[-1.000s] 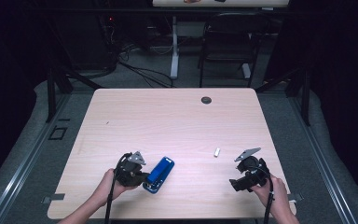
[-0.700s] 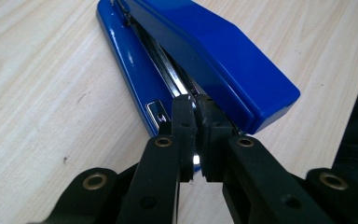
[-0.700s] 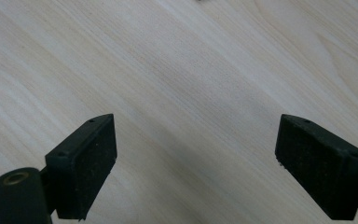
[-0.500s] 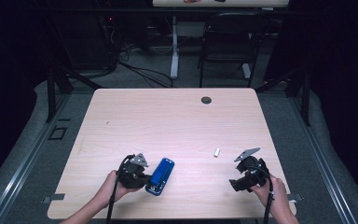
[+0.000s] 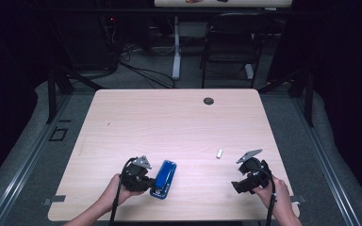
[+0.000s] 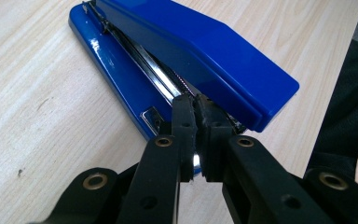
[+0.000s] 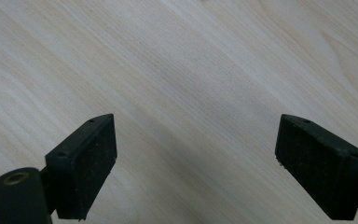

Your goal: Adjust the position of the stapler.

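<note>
A blue stapler [image 5: 165, 178] lies near the table's front edge, left of centre. My left gripper [image 5: 151, 181] is at its near end, held by a hand. In the left gripper view the stapler [image 6: 205, 46] is slightly agape, with its metal rail showing between top and base. The left gripper [image 6: 196, 100] is shut, its tips side by side at the stapler's mouth against the rail; whether they pinch anything I cannot tell. My right gripper [image 5: 239, 184] rests at the front right, and in its own view the right gripper [image 7: 196, 158] stands open over bare wood.
A small white piece [image 5: 219, 153] lies on the light wooden table [image 5: 169, 122] between the grippers, nearer the right one. A black grommet [image 5: 209, 100] sits at the far edge. Chairs, a desk leg and cables stand on the floor beyond the table.
The left gripper and the stapler have shifted slightly to the right. The right gripper has stayed put.
</note>
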A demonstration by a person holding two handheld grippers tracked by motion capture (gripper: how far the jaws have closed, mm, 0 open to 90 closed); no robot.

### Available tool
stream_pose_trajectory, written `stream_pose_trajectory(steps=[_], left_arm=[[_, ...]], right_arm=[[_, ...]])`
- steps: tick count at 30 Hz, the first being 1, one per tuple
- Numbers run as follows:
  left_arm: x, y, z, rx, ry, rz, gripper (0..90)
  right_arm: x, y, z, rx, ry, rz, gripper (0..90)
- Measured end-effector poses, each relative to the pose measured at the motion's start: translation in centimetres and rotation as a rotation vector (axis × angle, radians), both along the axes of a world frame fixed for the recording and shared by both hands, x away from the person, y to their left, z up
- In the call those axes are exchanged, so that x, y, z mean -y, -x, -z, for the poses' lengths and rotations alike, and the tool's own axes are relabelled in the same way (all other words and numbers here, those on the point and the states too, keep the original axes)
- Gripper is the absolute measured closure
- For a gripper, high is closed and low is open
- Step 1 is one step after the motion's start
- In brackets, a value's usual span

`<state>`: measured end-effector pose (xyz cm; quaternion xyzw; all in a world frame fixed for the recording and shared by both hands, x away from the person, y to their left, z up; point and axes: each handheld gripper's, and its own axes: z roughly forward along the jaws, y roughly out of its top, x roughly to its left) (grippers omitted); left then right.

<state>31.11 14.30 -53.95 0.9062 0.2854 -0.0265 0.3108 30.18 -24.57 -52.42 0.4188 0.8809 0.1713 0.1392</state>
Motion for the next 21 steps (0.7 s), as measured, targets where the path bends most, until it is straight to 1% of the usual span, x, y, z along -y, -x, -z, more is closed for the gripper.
stream_pose_trajectory(steps=[2, 4, 5, 8, 9, 12, 13, 15, 18, 20, 21], left_arm=[[0.0, 0.0, 0.0, -0.001, 0.001, 0.006, 86.5], [0.0, 0.0, 0.0, 0.003, -0.011, 0.013, 86.0], [0.0, 0.0, 0.1, 0.015, -0.033, 0.023, 85.5], [-0.3, 0.1, -0.1, 0.018, -0.038, 0.023, 83.4], [-0.4, 0.1, -0.1, 0.026, -0.04, 0.022, 83.3], [-0.7, 0.2, -0.3, 0.025, -0.037, 0.019, 83.3], [-0.8, 0.3, -0.4, 0.024, -0.044, 0.02, 83.4], [-1.0, 0.6, -0.4, 0.026, -0.053, 0.025, 83.5], [-1.1, 0.8, -0.4, 0.025, -0.056, 0.024, 84.4], [-1.1, 0.8, -0.4, 0.017, -0.057, 0.035, 84.9], [-1.0, 0.8, -0.3, 0.016, -0.057, 0.038, 85.3]], right_arm=[[0.0, 0.0, 0.0, 0.001, -0.003, 0.003, 12.1], [0.0, 0.0, 0.0, -0.001, 0.001, 0.001, 12.1], [0.0, 0.0, 0.0, -0.002, -0.003, 0.001, 12.1], [0.0, 0.1, 0.0, 0.001, -0.002, -0.002, 12.1], [0.1, 0.1, -0.1, 0.001, -0.002, -0.002, 12.1], [0.1, 0.1, -0.1, 0.002, -0.003, -0.001, 12.1], [0.1, 0.1, -0.1, -0.002, -0.005, -0.002, 12.1], [0.1, 0.2, -0.2, 0.007, 0.003, 0.001, 12.1], [0.0, 0.2, -0.2, 0.008, -0.002, -0.003, 12.2], [0.0, 0.2, -0.1, 0.01, -0.005, -0.001, 12.1], [0.0, 0.2, -0.2, 0.009, 0.006, -0.003, 12.2]])
